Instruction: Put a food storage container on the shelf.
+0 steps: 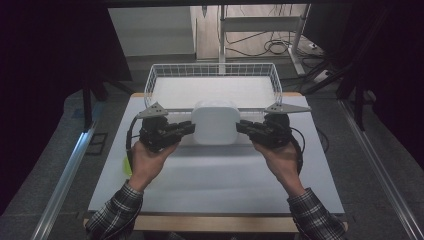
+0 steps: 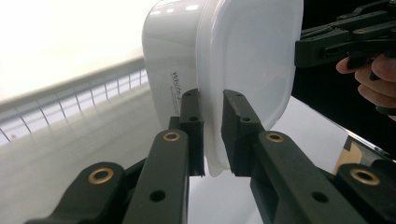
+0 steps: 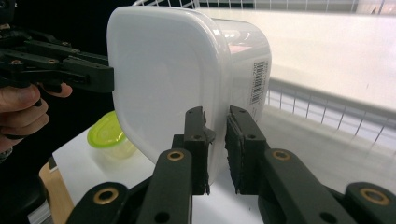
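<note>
A white lidded plastic container [image 1: 215,122] hangs above the table between both grippers, in front of the wire basket. My left gripper [image 1: 189,128] is shut on its left rim and my right gripper [image 1: 242,127] on its right rim. In the left gripper view the jaws of my left gripper [image 2: 212,97] pinch the lid's edge of the container [image 2: 243,51], tilted on its side, and the right gripper [image 2: 327,44] holds the far edge. In the right gripper view my right gripper [image 3: 216,114] clamps the rim of the container [image 3: 163,70], while the left gripper [image 3: 60,67] grips the opposite side.
A white wire basket [image 1: 215,65] stands at the table's far edge, directly behind the container. A small tub with a green lid [image 3: 108,135] sits near the table's left edge, by the left hand [image 1: 150,162]. The white tabletop [image 1: 215,175] lies below.
</note>
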